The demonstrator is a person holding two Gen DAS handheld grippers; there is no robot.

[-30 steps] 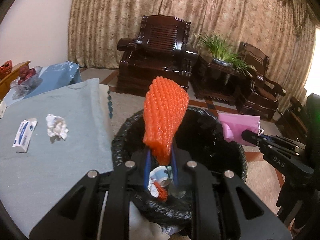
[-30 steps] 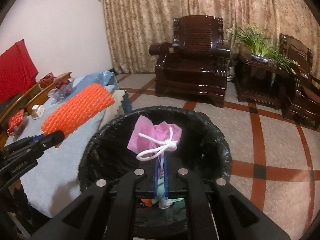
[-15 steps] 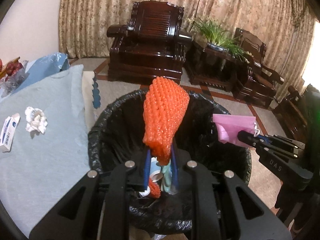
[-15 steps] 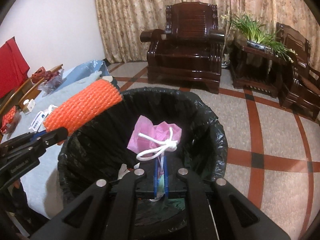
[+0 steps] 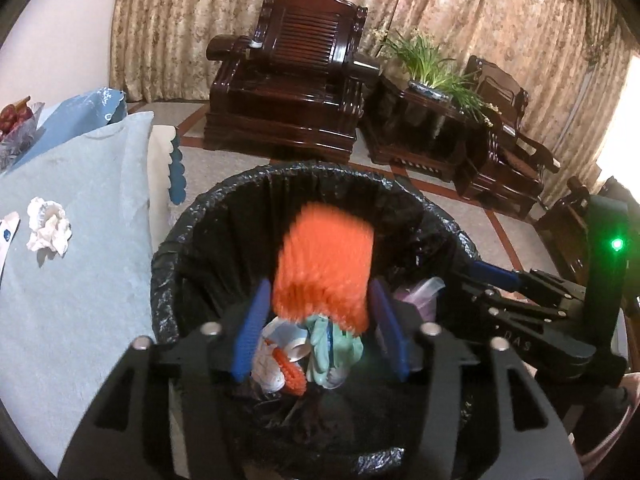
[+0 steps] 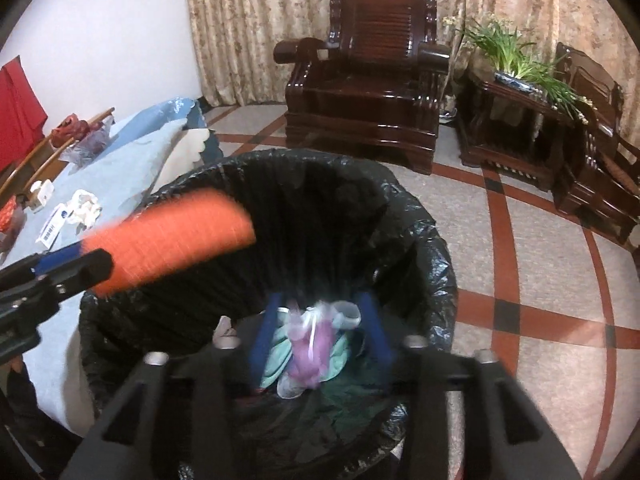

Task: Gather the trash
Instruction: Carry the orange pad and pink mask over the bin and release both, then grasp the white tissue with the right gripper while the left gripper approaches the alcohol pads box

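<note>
Both claws hang over a round bin (image 5: 192, 248) lined with a crinkled, glossy black plastic bag.

In the left wrist view, the left claw (image 5: 320, 324) stands with its ribbed blue fingers (image 5: 250, 328) spread wide apart. Between them, motion-blurred, is an orange foam net sleeve (image 5: 324, 264), knobbly and tube-shaped, over the bin's mouth at frame centre; whether it touches either finger cannot be told.

In the right wrist view, the right claw (image 6: 318, 332) is likewise spread, its blue fingers (image 6: 262, 332) well apart. A small pink drawstring pouch (image 6: 310, 344), soft and gathered with a white cord, lies blurred between them low in the bin, on crumpled mint-green material (image 6: 280, 360).

At the bin's bottom sit more scraps, among them a paper cup (image 5: 294, 340).

At the left of the left wrist frame, a desk under a pale blue fuzzy cloth (image 5: 80, 280) carries a crumpled white tissue (image 5: 48, 230). The right wrist view also shows a small white and blue box (image 6: 54, 228) just beside it.
</note>
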